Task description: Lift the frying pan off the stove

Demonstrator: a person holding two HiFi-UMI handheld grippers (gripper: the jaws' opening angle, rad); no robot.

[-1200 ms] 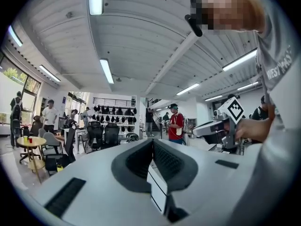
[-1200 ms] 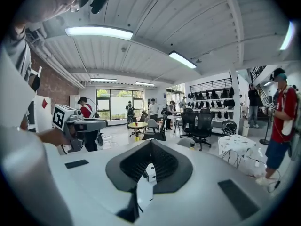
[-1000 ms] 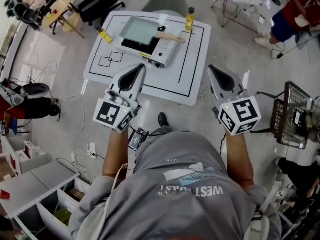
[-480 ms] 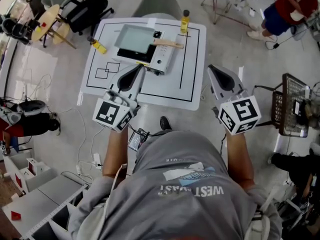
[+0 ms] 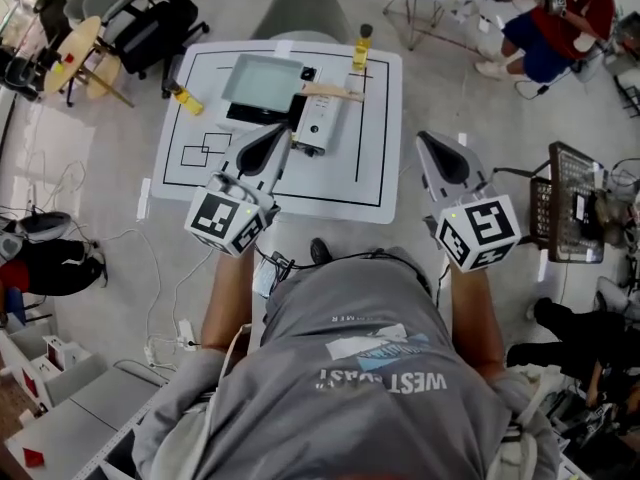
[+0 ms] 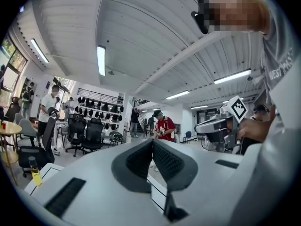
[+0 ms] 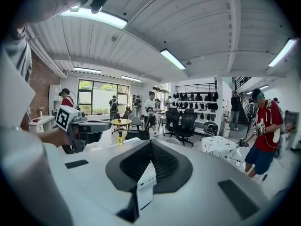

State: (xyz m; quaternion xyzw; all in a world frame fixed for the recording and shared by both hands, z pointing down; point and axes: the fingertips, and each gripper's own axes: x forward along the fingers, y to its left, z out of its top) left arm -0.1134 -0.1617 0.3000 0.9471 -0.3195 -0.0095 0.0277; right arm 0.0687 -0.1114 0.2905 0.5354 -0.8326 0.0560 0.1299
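Left gripper (image 5: 281, 131): jaws clenched, pads meeting at the tips, nothing btwn them. Its own view (image 6: 153, 142) confirms this.
Right gripper (image 5: 423, 136): jaws pressed together too, empty (image 7: 150, 144).

Pose: both forearms reach fwd from the person's torso (image 5: 370, 368). Grippers run roughly parallel, marker cubes nearest the body, tips aimed at the table. Both gripper views look out across the room, so both point roughly level. Each gripper shows in the other's view, side by side and well apart.

Edges/room: white table (image 5: 380, 183) w/ black lines drawn on it. In head view the left gripper overlaps the table's near part, tip just short of the stove's near corner. The right gripper sits just off the table's right edge in the pic. Bare tabletop lies btwn the stove and that right edge. Grey chair (image 5: 305, 13) at the far side, wire basket (image 5: 565, 203) on the floor to the right.

Task thing: frying pan (image 5: 262, 78), square and grey, sits on the stove (image 5: 318, 126) nr the table's far half. Its wooden handle (image 5: 332, 92) points right, toward an upright yellow bottle (image 5: 360, 46). A 2nd yellow bottle (image 5: 188, 98) lies nr the left edge. Neither gripper touches the pan.
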